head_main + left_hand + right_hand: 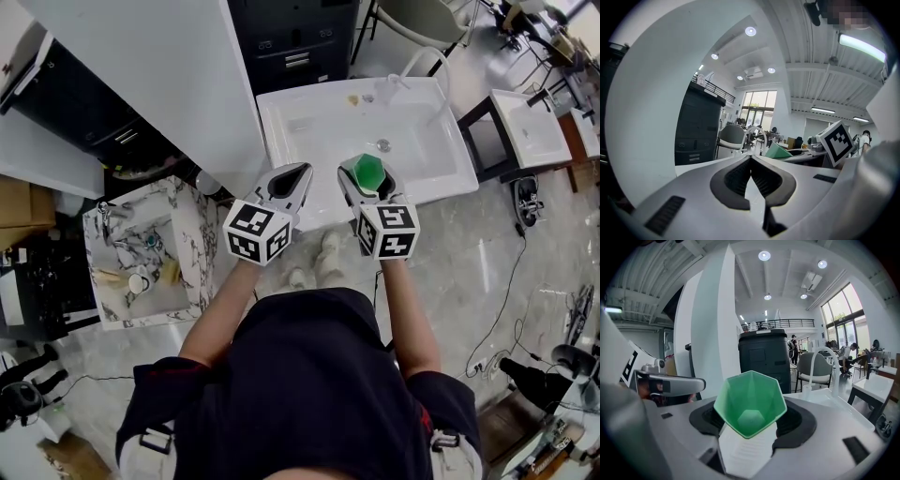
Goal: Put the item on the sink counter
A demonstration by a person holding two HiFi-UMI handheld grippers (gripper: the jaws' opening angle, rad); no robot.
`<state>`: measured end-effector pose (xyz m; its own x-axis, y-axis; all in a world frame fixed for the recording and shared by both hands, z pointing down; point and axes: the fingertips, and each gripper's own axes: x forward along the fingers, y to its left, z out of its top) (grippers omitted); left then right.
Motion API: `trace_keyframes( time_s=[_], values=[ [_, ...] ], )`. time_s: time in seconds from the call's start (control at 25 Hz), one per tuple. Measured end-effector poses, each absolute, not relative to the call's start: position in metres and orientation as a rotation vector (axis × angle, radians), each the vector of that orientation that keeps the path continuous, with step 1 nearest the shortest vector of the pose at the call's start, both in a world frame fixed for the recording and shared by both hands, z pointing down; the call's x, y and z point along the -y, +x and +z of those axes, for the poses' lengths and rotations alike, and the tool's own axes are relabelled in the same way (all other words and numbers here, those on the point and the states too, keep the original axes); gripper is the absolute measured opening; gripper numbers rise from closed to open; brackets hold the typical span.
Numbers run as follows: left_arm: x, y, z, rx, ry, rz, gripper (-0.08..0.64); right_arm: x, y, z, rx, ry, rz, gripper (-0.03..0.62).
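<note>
A green faceted cup (368, 172) sits between the jaws of my right gripper (367, 174), just above the front rim of the white sink counter (281, 122). In the right gripper view the cup (750, 401) points its open mouth at the camera, and my right gripper (750, 422) is shut on its sides. My left gripper (297, 172) hovers beside it to the left, shut with nothing in it. In the left gripper view the jaws of that gripper (751, 159) meet, and the cup (776, 151) shows to the right.
The basin has a white arched faucet (424, 58) at its far right corner. A white panel (159, 75) and a black cabinet (291, 37) stand behind it on the left. A marble-patterned box (187, 234) lies on the floor at left; a second sink (530, 127) stands at right.
</note>
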<state>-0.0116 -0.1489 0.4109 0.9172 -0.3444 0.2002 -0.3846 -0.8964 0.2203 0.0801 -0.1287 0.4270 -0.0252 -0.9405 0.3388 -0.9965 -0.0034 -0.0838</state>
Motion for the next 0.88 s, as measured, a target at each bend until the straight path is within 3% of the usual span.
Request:
trace_keyframes(
  time_s=[0.88],
  values=[
    [0.223,0.056,0.432,0.648,2.760,0.276,0.011,0.216,0.148,0.445,2.142,1.932,0.487,0.318]
  ],
)
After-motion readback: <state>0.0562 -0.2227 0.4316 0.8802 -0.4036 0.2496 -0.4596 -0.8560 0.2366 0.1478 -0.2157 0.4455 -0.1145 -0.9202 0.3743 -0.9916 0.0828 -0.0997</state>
